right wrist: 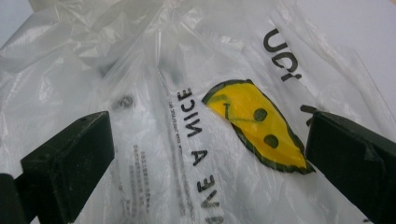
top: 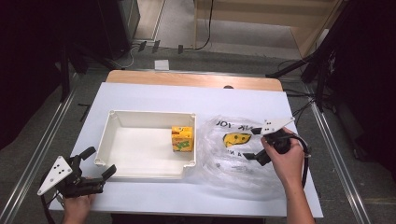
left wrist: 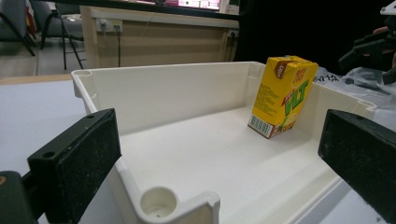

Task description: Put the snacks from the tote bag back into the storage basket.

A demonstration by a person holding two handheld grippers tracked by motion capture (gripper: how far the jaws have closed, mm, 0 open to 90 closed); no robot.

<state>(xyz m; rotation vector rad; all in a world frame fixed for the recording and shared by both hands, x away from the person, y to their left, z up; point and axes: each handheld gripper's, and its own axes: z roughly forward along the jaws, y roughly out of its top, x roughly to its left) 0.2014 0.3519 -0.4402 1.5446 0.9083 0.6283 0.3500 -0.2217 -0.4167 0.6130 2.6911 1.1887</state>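
Note:
A cream plastic tray (top: 119, 140) sits mid-table on the white cover. A yellow drink carton (top: 182, 139) stands inside it against the right wall, seen tilted (left wrist: 282, 95) in the left gripper view. A crumpled clear plastic bag (top: 224, 158) with a yellow smiley face (right wrist: 254, 123) and black lettering lies right of the tray. My left gripper (top: 99, 162) is open at the tray's near left corner (left wrist: 161, 203), holding nothing. My right gripper (top: 252, 143) hovers open just over the bag, its jaws either side of the smiley print.
The white cover (top: 154, 95) overlies a wooden table whose far edge (top: 194, 79) shows. Black stands (top: 322, 60) rise at the right, and cables lie on the floor beyond. Bare white surface lies behind the tray and along the near edge.

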